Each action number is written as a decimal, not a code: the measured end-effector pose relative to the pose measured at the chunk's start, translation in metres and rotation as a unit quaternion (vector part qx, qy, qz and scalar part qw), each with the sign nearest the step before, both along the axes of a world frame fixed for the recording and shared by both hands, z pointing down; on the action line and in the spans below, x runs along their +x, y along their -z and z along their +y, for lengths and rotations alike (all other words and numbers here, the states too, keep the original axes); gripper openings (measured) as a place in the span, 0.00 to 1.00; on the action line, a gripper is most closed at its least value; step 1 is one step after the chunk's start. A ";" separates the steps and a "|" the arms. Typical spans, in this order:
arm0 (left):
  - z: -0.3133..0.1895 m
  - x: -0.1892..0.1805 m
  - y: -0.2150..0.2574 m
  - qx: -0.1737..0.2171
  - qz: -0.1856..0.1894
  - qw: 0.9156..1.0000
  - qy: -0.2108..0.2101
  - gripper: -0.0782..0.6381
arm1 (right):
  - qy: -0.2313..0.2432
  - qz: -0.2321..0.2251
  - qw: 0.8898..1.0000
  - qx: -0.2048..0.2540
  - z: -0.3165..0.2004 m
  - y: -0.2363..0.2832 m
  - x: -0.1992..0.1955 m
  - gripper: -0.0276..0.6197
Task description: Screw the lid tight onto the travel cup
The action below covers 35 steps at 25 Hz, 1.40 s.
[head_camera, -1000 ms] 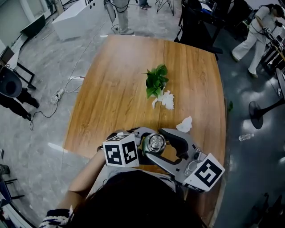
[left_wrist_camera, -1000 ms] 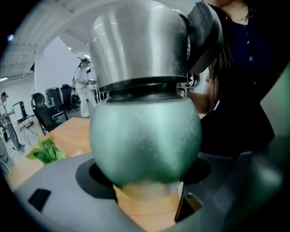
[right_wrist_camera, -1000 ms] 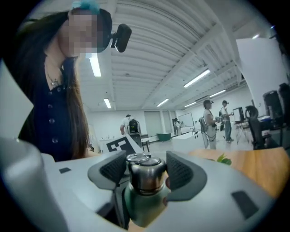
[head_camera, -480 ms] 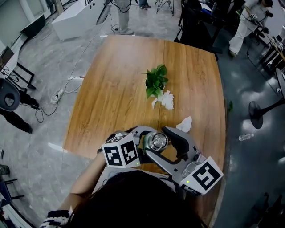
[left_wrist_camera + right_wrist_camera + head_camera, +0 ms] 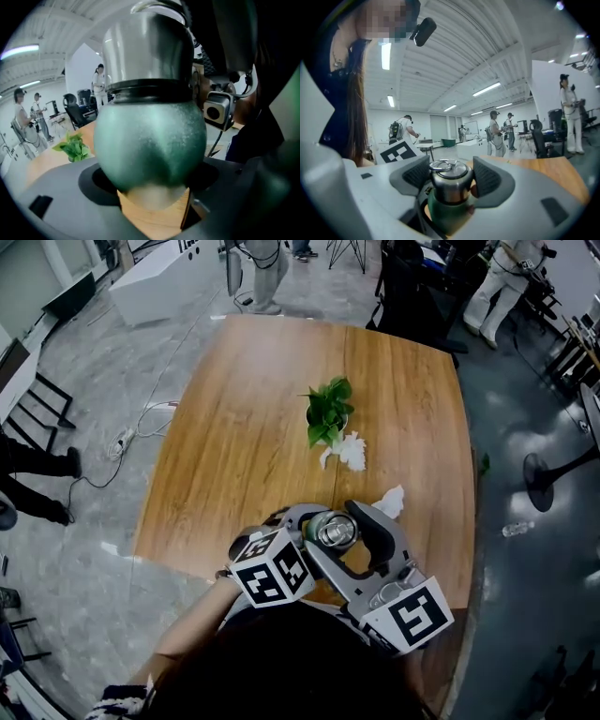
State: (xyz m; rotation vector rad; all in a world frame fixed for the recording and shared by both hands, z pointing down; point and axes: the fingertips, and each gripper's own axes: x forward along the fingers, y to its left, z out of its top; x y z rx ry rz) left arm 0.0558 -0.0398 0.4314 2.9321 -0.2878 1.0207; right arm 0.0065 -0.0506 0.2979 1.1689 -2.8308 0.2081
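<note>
A green travel cup (image 5: pixel 150 145) with a steel lid (image 5: pixel 147 47) is held upright over the table's near edge. My left gripper (image 5: pixel 311 526) is shut on the cup's green body, which fills the left gripper view. My right gripper (image 5: pixel 449 180) straddles the steel lid (image 5: pixel 449 176). Its jaws are opening, with the lid between the two ribbed pads (image 5: pixel 415 176) and a thin gap showing on the right side. From the head view I see the lid (image 5: pixel 335 531) from above, and both marker cubes sit close to the person's body.
The wooden table (image 5: pixel 244 427) carries a small potted green plant (image 5: pixel 328 409) at its middle. A crumpled white tissue (image 5: pixel 353 448) lies beside the plant, another (image 5: pixel 389 502) lies just beyond the cup. People stand on the floor beyond the table's far edge.
Both grippers and the cup have shifted slightly right and away from the body. The marker cubes have turned a little. The cup stays in the left gripper.
</note>
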 end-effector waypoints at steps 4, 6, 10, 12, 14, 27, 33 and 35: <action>0.008 0.000 0.001 -0.017 0.018 0.999 -0.033 0.67 | 0.043 0.001 0.999 -0.002 0.008 0.003 -0.002 0.49; 0.022 -0.002 0.003 -0.035 0.028 0.995 -0.089 0.67 | 0.071 0.004 0.997 -0.003 0.014 0.003 -0.003 0.49; 0.035 -0.001 0.001 -0.047 0.017 0.990 -0.131 0.67 | 0.083 0.019 0.996 0.009 0.016 0.000 -0.006 0.49; 0.028 0.001 -0.002 -0.041 0.010 0.994 -0.097 0.67 | 0.061 0.032 0.997 0.016 0.011 -0.003 -0.004 0.48; 0.018 0.003 -0.006 -0.038 0.003 0.998 -0.044 0.67 | 0.024 0.042 0.999 0.015 0.004 -0.007 0.000 0.48; 0.033 0.003 -0.005 -0.048 0.009 0.992 -0.116 0.67 | 0.067 0.008 0.998 -0.009 0.010 -0.002 0.000 0.48; -0.003 -0.002 -0.014 0.004 -0.037 0.998 0.044 0.67 | -0.045 0.050 0.998 0.020 -0.006 -0.008 0.006 0.47; -0.004 -0.003 -0.015 0.006 -0.037 0.998 0.051 0.67 | -0.043 0.038 0.998 0.009 -0.007 -0.008 0.005 0.47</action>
